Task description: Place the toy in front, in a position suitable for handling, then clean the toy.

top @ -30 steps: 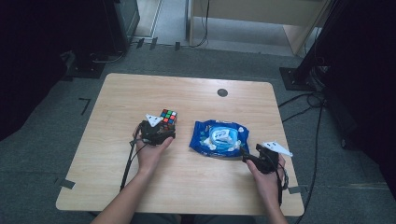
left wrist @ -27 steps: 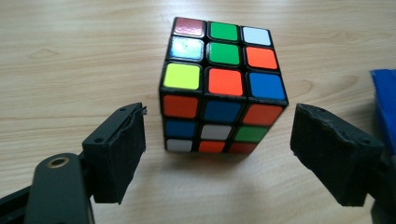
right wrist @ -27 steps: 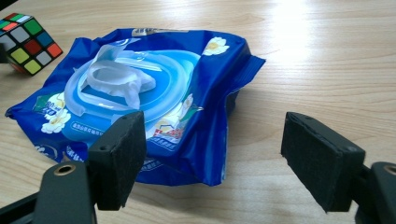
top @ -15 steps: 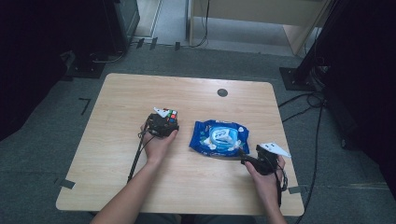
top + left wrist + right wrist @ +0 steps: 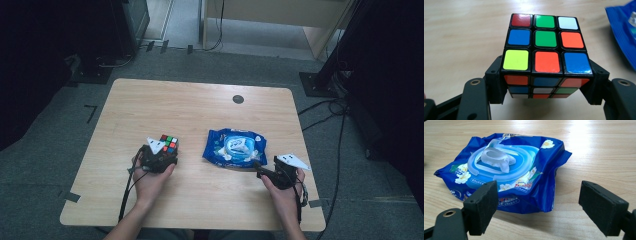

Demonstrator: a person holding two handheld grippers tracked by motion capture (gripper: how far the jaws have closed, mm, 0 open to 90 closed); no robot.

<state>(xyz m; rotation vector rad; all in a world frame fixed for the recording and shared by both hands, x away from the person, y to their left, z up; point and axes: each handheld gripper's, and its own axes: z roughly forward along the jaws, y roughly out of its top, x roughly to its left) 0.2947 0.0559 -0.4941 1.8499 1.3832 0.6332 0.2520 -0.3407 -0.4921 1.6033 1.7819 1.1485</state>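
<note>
A scrambled Rubik's cube (image 5: 169, 142) (image 5: 546, 47) sits between the black jaws of my left gripper (image 5: 166, 151) (image 5: 546, 87), which is shut on its two sides, low over the left half of the wooden table (image 5: 200, 105). A blue wet-wipes pack (image 5: 235, 147) (image 5: 506, 162) with a clear plastic lid lies flat at the table's middle. My right gripper (image 5: 260, 167) (image 5: 542, 207) rests just behind the pack's near right corner. Its jaws have just been opening and now stand wide, and its pads (image 5: 482, 205) touch nothing.
A small black round spot (image 5: 238, 99) marks the table's far side. Bare wood lies beyond the cube and the pack. Cables (image 5: 325, 107) and dark stands surround the table on the floor.
The left gripper reached forward, closed on the cube, then drew it back toward the person and a little left. The right hand stayed beside the pack.
</note>
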